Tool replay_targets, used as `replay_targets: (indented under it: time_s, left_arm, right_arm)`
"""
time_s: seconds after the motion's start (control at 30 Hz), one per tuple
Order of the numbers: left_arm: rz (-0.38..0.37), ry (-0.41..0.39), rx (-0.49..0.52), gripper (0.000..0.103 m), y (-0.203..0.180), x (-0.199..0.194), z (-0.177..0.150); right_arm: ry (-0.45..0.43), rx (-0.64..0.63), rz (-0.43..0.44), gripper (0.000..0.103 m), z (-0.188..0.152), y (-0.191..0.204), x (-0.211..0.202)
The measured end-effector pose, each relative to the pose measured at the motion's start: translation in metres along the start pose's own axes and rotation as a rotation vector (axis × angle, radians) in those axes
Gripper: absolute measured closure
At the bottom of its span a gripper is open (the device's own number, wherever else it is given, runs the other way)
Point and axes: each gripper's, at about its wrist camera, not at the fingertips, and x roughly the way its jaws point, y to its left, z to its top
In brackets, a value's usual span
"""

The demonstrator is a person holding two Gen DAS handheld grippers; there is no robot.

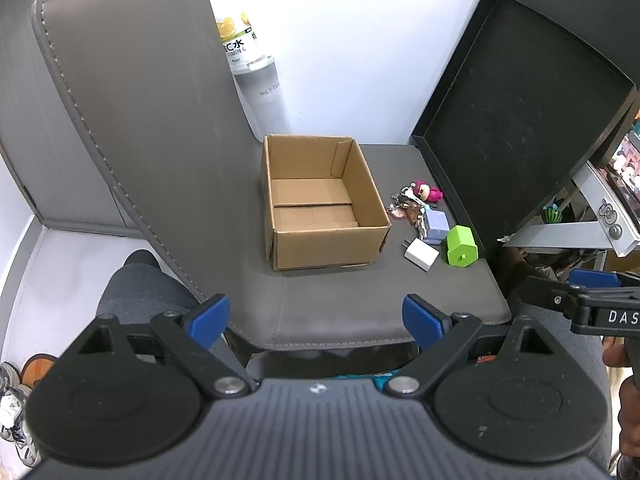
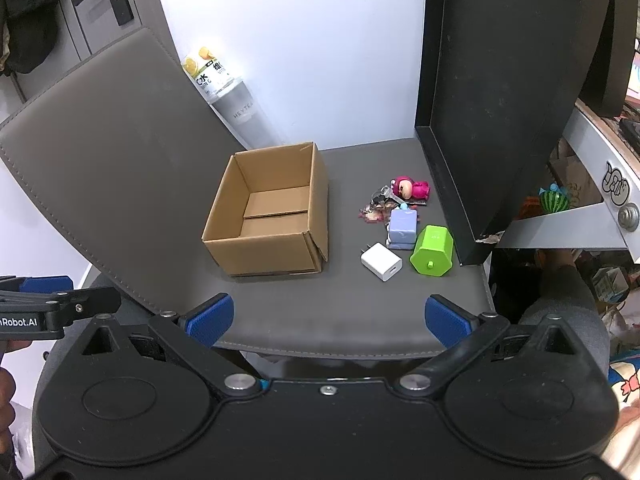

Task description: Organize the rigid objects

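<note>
A: What is sitting closest to the lens?

B: The left hand-held gripper [image 1: 316, 322], its blue pads spread wide and gripping nothing, hanging over the front edge of the grey chair seat [image 1: 340, 300]. The right hand-held gripper [image 2: 329, 320] is doing the same, fingers standing wide apart and empty.

A: And the things to be sorted?

B: They are lying in a cluster on the seat, right of the open cardboard box [image 2: 272, 212], which is sitting empty near the middle. The white charger [image 2: 381, 261] is lying nearest the front, just beside the green hexagonal block [image 2: 433, 251]. Behind them the lilac cube [image 2: 403, 227] is resting, touching a tangle of keys and charms [image 2: 376, 204]. The pink doll figure [image 2: 410, 189] is lying farthest back.

A: Anything bordering them?

B: A black tray [image 2: 492, 120] is leaning upright at the seat's right edge, close to the green block. A drink bottle [image 1: 250, 60] is showing behind the chair back [image 1: 140, 120].
</note>
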Motion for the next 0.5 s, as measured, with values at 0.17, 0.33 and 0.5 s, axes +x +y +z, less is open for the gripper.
replay_targets:
  time_s: [0.17,0.33,0.5]
  left_arm:
    - [-0.003,0.001,0.001,0.011,0.0006,0.0007,-0.0013]
    - [-0.005,0.002,0.002,0.011,0.0003,0.0013,-0.0012]
    - [-0.007,0.003,0.002,0.011,-0.0002,0.0021,-0.0019]
  right_arm:
    - [-0.002,-0.001,-0.003,0.0,0.0002,-0.0012,-0.0003]
    - [-0.002,0.008,-0.009,0.0,-0.0007,-0.0028,-0.0004]
    - [0.004,0.015,0.009,0.0,-0.0009,-0.0018,-0.0001]
